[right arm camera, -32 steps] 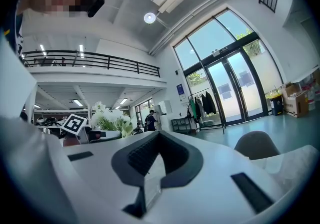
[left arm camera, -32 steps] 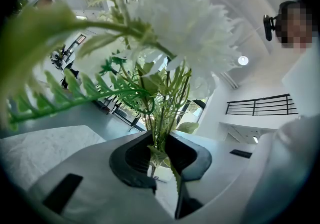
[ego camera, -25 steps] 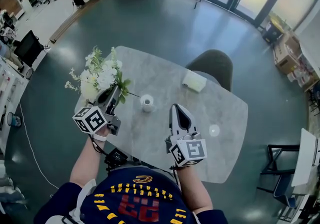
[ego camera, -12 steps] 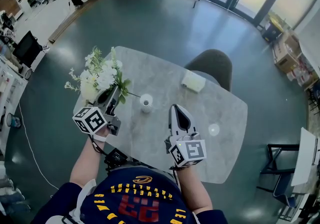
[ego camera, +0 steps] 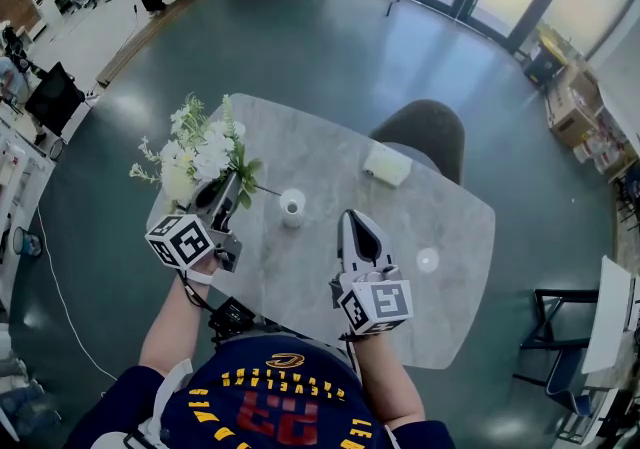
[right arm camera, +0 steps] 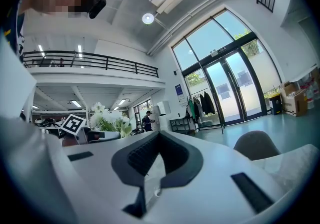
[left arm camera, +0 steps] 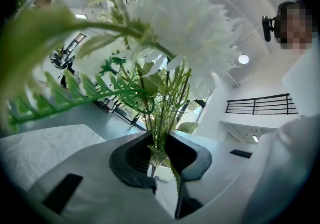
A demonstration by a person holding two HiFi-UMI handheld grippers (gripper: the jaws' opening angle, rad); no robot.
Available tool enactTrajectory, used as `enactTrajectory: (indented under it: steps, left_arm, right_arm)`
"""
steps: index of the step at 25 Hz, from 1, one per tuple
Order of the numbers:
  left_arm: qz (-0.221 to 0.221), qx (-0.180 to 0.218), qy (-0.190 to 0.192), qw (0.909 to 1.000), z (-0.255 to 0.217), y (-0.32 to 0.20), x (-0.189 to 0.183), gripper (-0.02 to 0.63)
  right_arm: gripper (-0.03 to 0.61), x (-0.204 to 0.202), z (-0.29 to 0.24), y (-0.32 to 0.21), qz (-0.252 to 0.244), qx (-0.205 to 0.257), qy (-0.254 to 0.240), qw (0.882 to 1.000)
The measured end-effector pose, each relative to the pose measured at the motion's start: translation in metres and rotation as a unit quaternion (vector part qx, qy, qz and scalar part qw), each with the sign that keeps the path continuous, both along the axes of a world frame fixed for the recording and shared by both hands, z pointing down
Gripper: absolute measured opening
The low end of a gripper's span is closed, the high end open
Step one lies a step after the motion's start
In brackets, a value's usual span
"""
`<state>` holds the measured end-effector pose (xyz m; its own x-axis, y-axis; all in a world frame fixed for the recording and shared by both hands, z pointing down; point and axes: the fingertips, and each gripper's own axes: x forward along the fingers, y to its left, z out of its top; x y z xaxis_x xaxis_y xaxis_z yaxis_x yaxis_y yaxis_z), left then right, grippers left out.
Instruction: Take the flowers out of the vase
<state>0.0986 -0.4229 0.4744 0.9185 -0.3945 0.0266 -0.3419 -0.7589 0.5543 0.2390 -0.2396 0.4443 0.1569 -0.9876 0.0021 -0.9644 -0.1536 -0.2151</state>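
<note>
The left tool [ego camera: 232, 187] grips the white-bloomed green-stemmed flowers [ego camera: 200, 152], apparently already clear of the small white round vase [ego camera: 292, 206]; the right tool [ego camera: 352, 217] is closed, empty

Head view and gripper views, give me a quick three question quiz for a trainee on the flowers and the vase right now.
1. True or false: the flowers stand in the vase.
2. Which holds the flowers' stems? A: left gripper. B: right gripper. C: neither.
3. Fill in: the right gripper's jaws are shut on ____.
Key: 1 false, they are held clear of the vase, which stands on the table. 2 A. 3 nothing.
</note>
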Motion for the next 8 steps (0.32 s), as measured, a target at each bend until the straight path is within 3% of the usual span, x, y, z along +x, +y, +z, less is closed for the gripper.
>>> enactTrajectory:
  steps: [8]
  left_arm:
    - [0.001,-0.001,-0.001,1.0000,-0.0062,-0.0003,-0.0010,0.075]
  right_arm:
    - [0.005,-0.0008,-0.0052,0.0006,0.001,-0.004,-0.001,1.000]
